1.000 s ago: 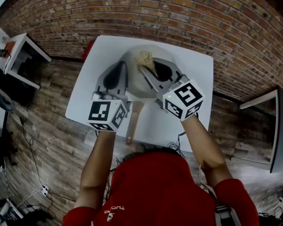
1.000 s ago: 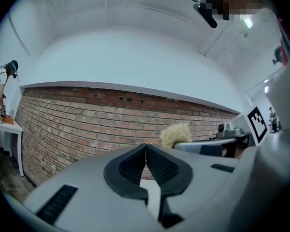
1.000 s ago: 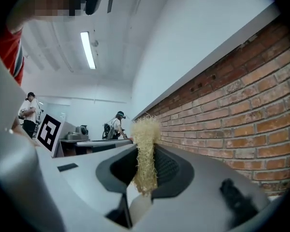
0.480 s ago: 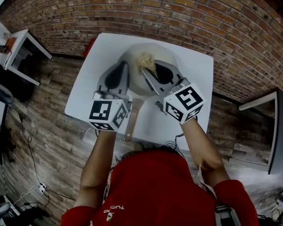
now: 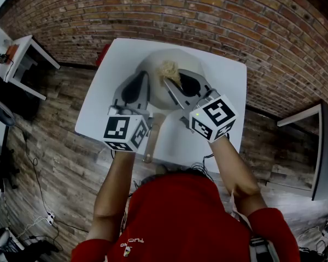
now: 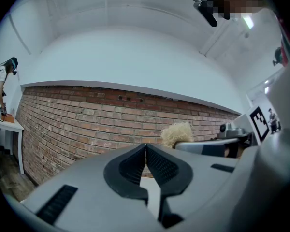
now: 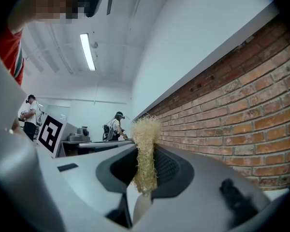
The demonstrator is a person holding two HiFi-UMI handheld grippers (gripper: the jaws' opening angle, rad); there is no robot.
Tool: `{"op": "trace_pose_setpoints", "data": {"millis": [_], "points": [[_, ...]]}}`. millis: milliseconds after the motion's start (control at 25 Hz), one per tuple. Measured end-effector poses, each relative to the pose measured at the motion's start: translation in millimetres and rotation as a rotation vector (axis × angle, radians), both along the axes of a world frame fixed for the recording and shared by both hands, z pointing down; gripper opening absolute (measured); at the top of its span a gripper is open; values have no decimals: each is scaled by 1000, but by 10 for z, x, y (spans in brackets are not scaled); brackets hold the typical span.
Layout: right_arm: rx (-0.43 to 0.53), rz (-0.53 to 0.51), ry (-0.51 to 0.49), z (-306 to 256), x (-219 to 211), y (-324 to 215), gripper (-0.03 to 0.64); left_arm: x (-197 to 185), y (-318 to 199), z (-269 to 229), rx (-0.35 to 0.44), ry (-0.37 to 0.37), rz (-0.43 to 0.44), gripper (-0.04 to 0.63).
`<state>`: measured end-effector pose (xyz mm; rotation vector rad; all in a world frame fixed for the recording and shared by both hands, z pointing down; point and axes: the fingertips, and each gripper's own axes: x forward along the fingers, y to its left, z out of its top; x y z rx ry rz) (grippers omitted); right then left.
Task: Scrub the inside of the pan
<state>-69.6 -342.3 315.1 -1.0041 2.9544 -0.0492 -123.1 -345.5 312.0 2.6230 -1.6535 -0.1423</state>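
Observation:
A pale grey pan sits at the far middle of the white table, its wooden handle pointing toward me. My right gripper hovers over the pan's inside, shut on a straw-coloured scrubber that sticks out past the jaws. My left gripper is over the pan's left side, shut, with nothing seen between its jaws. The scrubber also shows at the right of the left gripper view. Where the scrubber meets the pan is hidden.
A brick wall runs behind the table, and wooden flooring lies to the left. A small white side table stands far left, a dark table far right. Something red pokes out at the table's left edge.
Both grippers hold almost the same place over the pan. The right one has shifted only slightly, still gripping the scrubber.

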Motion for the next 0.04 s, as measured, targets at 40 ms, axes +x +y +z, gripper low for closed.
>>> {"op": "trace_pose_setpoints", "data": {"millis": [40], "points": [[-1, 0, 0, 3, 4, -2, 86, 2, -1, 3, 0, 0, -1, 15]]}}
